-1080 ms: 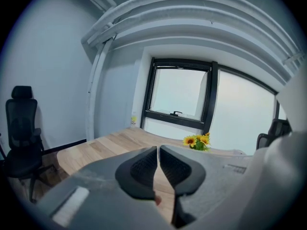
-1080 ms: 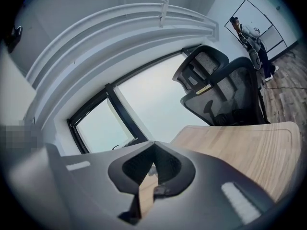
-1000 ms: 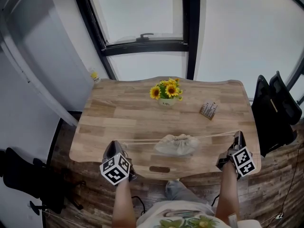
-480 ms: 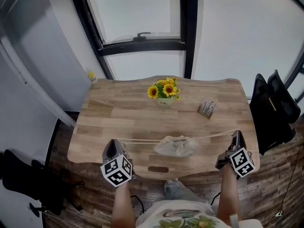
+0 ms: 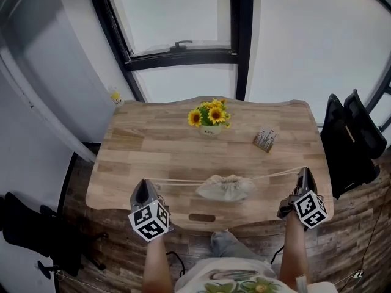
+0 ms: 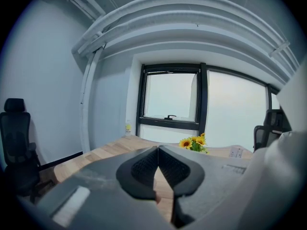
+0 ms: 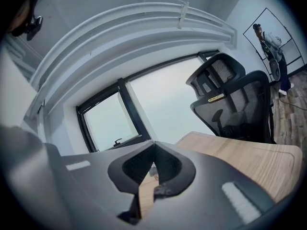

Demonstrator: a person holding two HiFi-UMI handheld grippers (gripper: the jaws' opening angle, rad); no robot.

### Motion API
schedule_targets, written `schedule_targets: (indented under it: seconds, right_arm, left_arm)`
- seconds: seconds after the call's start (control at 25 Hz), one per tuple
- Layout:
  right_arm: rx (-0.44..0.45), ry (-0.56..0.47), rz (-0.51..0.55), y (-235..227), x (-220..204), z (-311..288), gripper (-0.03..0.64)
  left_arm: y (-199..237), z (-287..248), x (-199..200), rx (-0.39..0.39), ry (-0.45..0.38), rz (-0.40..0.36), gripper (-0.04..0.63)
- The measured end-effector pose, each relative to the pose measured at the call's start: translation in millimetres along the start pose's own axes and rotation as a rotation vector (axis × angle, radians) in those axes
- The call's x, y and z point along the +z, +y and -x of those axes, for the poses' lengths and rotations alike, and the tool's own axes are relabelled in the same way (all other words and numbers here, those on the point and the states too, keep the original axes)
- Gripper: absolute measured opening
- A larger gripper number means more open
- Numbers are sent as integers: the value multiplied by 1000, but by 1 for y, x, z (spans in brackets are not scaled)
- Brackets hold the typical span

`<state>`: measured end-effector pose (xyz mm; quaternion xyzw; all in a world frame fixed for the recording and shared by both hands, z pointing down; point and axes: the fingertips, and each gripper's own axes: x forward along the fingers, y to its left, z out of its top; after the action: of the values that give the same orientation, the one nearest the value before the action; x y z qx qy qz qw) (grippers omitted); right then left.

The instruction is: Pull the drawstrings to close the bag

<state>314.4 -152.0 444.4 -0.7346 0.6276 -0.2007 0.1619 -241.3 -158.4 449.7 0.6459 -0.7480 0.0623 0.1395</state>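
A small beige cloth bag (image 5: 225, 187) lies on the wooden table (image 5: 153, 145) near its front edge, its mouth gathered. One pale drawstring (image 5: 177, 180) runs taut from it to the left, another drawstring (image 5: 278, 174) to the right. My left gripper (image 5: 145, 185) is shut on the end of the left string over the table's front left part. My right gripper (image 5: 303, 173) is shut on the right string's end at the table's right edge. In the left gripper view the left gripper (image 6: 158, 148) shows its jaws closed together. The right gripper (image 7: 153, 143) looks the same in its own view.
A pot of sunflowers (image 5: 211, 117) stands at the table's back middle, a small box (image 5: 267, 140) to its right. A small yellow figure (image 5: 115, 96) sits on the window sill. Black office chairs stand at the right (image 5: 354, 139) and at the left (image 5: 24, 224).
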Motion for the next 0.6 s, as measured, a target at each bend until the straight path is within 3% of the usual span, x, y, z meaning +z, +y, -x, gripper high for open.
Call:
schedule_targets:
  seconds: [0.4, 0.6]
  right_arm:
    - [-8, -2, 107, 1, 5, 4, 3]
    - [19, -11, 313, 19, 8, 6, 3]
  left_arm:
    - [-9, 1, 0, -13, -8, -63, 8]
    - [-13, 1, 2, -33, -18, -76, 8]
